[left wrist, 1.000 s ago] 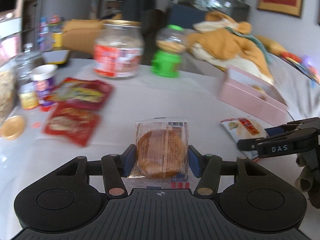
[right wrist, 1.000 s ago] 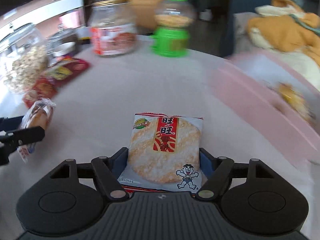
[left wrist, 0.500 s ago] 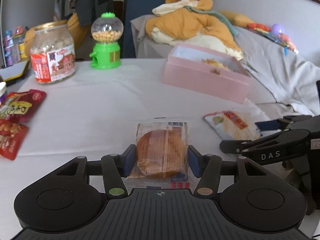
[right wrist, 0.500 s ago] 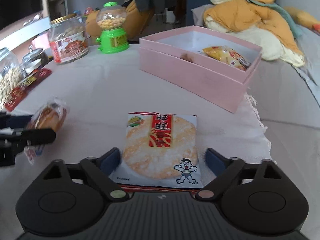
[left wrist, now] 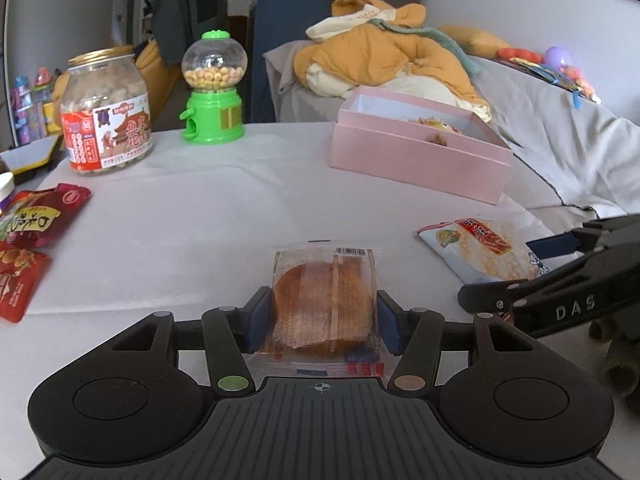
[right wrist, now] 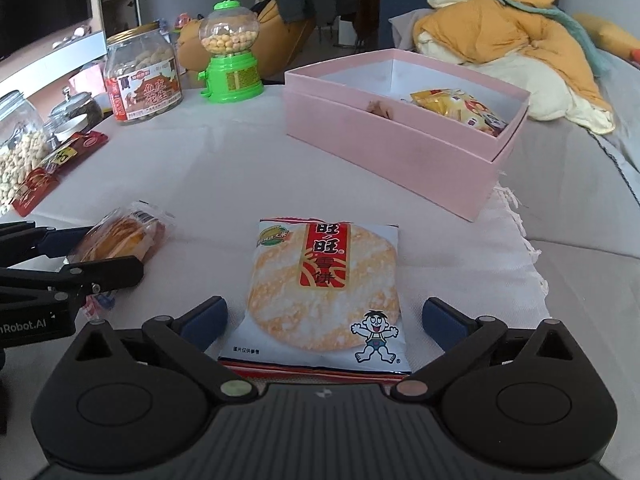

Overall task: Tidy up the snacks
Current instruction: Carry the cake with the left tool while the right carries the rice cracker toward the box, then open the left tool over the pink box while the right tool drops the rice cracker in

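Observation:
My left gripper (left wrist: 322, 316) is shut on a clear-wrapped round brown cake (left wrist: 323, 304), low over the white tablecloth; it also shows in the right wrist view (right wrist: 116, 238). My right gripper (right wrist: 324, 320) is open, its blue pads apart on both sides of a rice cracker packet (right wrist: 324, 288) that lies on the cloth. That packet also shows in the left wrist view (left wrist: 480, 250), with the right gripper (left wrist: 520, 276) around it. An open pink box (right wrist: 404, 152) holding a yellow snack packet (right wrist: 456, 110) stands ahead to the right.
A peanut jar (left wrist: 106, 114) and a green candy dispenser (left wrist: 214, 88) stand at the back left. Red snack packets (left wrist: 28, 236) lie at the left edge. Glass jars (right wrist: 16, 148) stand far left. The table's right edge drops to a grey-covered sofa (left wrist: 560, 136).
Both grippers swung right, toward the pink box. The right gripper's jaws opened and let go of the rice cracker packet, which now lies on the cloth. The left still holds the cake.

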`<action>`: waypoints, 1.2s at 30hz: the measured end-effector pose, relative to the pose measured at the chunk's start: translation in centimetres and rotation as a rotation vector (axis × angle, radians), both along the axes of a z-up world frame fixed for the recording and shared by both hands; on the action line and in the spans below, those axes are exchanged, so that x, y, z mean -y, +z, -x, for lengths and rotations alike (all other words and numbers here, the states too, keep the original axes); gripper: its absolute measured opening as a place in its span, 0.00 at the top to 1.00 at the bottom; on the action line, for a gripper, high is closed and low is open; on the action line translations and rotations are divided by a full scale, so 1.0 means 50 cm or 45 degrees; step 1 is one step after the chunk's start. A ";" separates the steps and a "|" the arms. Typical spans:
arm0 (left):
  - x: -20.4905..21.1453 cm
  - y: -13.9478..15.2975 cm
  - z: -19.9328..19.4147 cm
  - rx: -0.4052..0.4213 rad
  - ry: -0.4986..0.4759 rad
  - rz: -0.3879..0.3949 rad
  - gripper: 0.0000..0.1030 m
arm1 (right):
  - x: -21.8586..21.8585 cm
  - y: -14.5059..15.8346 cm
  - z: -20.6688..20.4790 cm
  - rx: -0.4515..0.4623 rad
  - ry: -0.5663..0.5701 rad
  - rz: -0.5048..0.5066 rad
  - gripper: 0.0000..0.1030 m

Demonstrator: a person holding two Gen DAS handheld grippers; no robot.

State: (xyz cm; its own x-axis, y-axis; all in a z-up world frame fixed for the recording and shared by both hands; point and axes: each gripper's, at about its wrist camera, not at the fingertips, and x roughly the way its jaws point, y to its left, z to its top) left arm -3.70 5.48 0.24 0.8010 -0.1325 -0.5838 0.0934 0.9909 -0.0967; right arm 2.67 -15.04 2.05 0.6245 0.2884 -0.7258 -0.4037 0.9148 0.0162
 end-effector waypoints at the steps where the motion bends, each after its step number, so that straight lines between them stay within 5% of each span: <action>1: 0.000 0.000 0.000 0.000 0.000 0.001 0.41 | -0.001 0.003 -0.006 -0.018 0.016 0.009 0.00; 5: 0.000 0.000 0.000 0.000 -0.001 -0.001 0.41 | 0.004 0.012 -0.032 -0.053 -0.021 -0.056 0.04; 9: -0.001 0.000 0.000 0.001 -0.001 0.001 0.41 | -0.020 0.021 -0.050 -0.044 -0.016 -0.010 0.27; 21: 0.015 0.004 0.000 -0.018 -0.012 -0.065 0.42 | 0.030 0.101 0.017 0.116 0.014 -0.017 0.27; 24: 0.016 0.020 -0.016 -0.055 -0.047 0.015 0.42 | 0.055 0.098 0.034 0.144 0.018 -0.013 0.27; 33: 0.109 0.222 -0.209 0.223 -0.222 0.114 0.42 | 0.117 0.078 0.031 0.117 -0.025 -0.101 0.27; 36: 0.151 0.245 -0.324 0.256 -0.263 0.186 0.40 | 0.132 0.078 0.031 0.132 -0.024 -0.126 0.27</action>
